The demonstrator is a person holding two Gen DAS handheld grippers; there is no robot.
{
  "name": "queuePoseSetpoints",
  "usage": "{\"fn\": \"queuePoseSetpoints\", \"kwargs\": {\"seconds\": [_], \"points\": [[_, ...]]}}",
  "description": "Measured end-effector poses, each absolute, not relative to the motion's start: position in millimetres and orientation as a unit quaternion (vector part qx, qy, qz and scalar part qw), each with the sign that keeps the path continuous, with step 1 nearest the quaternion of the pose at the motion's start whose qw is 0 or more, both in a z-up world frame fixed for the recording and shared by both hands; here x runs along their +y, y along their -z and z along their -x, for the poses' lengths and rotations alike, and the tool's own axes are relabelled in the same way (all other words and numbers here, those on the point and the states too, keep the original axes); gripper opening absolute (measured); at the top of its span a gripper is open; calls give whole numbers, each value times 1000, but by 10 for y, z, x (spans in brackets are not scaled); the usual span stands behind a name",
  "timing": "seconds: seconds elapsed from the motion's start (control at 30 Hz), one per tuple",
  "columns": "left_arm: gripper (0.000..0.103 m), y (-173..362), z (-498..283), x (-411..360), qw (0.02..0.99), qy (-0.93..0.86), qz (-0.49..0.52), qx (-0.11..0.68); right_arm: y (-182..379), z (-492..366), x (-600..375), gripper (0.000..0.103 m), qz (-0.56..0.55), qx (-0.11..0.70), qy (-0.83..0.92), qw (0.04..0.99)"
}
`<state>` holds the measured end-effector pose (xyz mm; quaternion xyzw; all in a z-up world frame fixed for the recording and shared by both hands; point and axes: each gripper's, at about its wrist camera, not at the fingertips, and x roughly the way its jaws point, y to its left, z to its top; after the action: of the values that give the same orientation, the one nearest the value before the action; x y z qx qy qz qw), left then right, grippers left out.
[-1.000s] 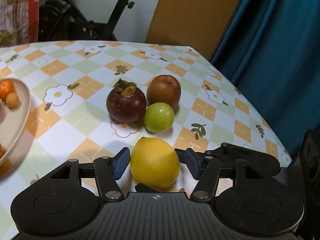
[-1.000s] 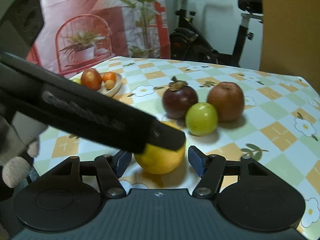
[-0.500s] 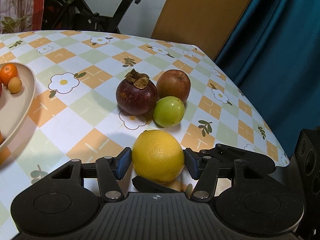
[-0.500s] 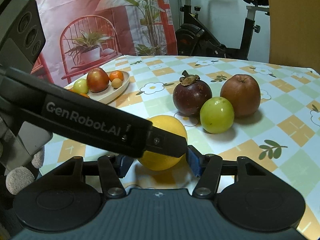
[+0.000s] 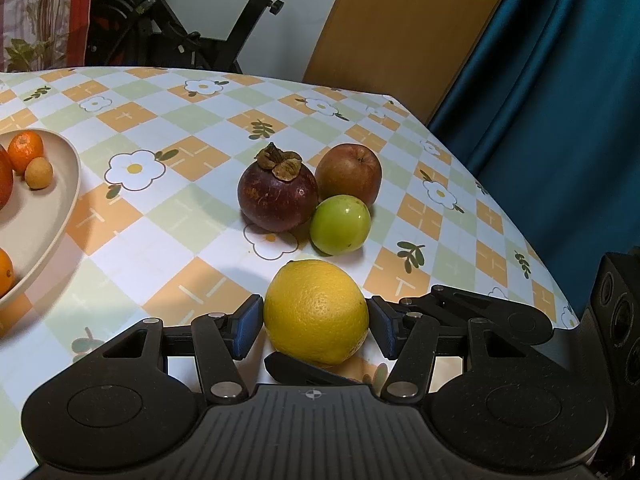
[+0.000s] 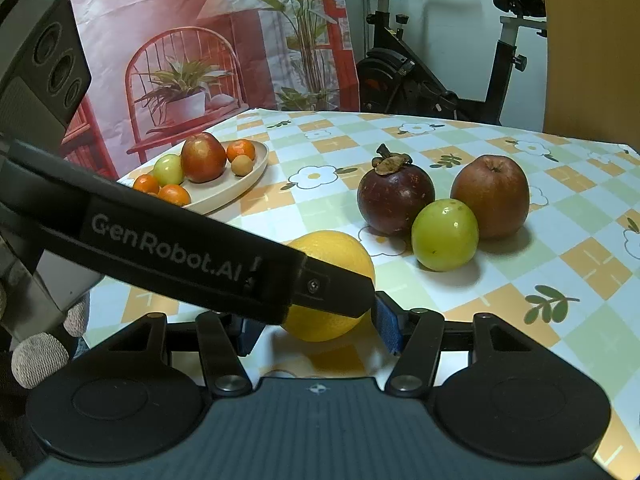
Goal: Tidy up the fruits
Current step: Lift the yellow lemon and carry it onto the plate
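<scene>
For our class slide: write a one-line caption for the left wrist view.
Two grippers close around one lemon beside a mangosteen, apple and green fruit.

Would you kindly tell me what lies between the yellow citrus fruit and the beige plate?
Only bare tablecloth lies between the yellow citrus fruit and the beige plate, clearest in the left wrist view.

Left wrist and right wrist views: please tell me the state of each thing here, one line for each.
Lemon, between the jaws of both hand-held grippers.
Left hand-held gripper, shut on the lemon.
Right hand-held gripper, jaws have just been closing around the lemon; contact unclear.
Mangosteen, loose on the table.
Brown apple, loose behind it.
Green fruit, loose beside both.
Plate, holding several fruits.
</scene>
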<state>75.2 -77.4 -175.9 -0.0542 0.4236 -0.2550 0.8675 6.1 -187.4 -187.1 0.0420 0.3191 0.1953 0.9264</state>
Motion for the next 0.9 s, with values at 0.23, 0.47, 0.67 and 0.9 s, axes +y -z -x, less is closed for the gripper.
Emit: {"fn": "queuePoseSetpoints", "kwargs": {"seconds": [0.23, 0.47, 0.67, 0.9], "points": [[60, 1699, -735, -748, 872, 255, 53, 414, 1846, -67, -1875, 60, -44, 318, -196, 927], [59, 1550, -739, -663, 882, 253, 50, 395, 1730, -125, -1840, 60, -42, 315, -200, 927], [59, 1430, -786, -528, 889, 243, 57, 383, 1598, -223, -1753, 59, -33, 308, -208, 928], [59, 1226, -902, -291, 896, 232, 73, 371, 1462, -389, -1610, 59, -19, 302, -222, 927]]}}
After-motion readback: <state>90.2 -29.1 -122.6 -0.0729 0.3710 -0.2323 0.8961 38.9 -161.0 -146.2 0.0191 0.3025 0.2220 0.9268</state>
